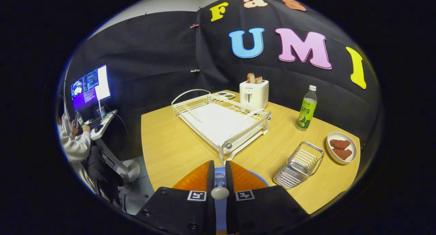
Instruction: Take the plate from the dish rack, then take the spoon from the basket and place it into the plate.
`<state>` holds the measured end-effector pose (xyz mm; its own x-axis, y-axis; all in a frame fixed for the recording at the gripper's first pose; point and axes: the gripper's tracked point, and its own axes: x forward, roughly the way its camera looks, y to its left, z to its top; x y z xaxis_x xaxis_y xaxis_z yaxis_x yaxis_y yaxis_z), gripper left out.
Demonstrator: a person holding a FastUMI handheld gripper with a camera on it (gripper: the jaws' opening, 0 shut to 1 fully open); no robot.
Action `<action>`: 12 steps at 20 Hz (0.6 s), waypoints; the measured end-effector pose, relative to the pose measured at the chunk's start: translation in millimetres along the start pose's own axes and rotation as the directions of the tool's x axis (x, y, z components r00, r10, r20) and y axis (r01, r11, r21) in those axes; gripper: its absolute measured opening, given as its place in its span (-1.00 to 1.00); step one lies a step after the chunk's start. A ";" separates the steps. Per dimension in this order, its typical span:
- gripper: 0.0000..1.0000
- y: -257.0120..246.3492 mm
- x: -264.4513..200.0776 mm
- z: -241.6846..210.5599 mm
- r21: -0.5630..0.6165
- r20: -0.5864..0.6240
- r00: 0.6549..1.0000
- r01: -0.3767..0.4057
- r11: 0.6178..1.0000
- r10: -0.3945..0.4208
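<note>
Holding spoon [219, 192] over plate [221, 170]
Fingers [219, 180] are clamping the spoon handle, keeping it above the plate just beneath them for dropping; basket [299, 165] is sitting right of them, dish rack [221, 121] beyond.

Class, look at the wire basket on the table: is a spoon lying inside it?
No. The wire basket holds nothing; a spoon handle sits between the fingers of the gripper, above a blue plate.

Hidden under your gripper [219, 175]
Your nearly closed fingers cover most of the plate [262, 181]; the spoon's [220, 193] handle is hidden, contact on it cannot be confirmed.
</note>
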<state>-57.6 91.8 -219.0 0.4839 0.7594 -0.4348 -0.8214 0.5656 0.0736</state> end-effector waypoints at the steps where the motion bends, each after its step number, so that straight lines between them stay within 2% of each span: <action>1: -0.68 0.1 2.5 -3.5 -0.003 -0.001 1.000 0.003 1.000 -0.003; 12: -0.64 -3.8 1.1 -25.9 0.048 -0.051 0.999 -0.012 0.999 0.014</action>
<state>-61.7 82.2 -243.0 0.4565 0.7500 -0.4785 -0.8117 0.5714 0.1211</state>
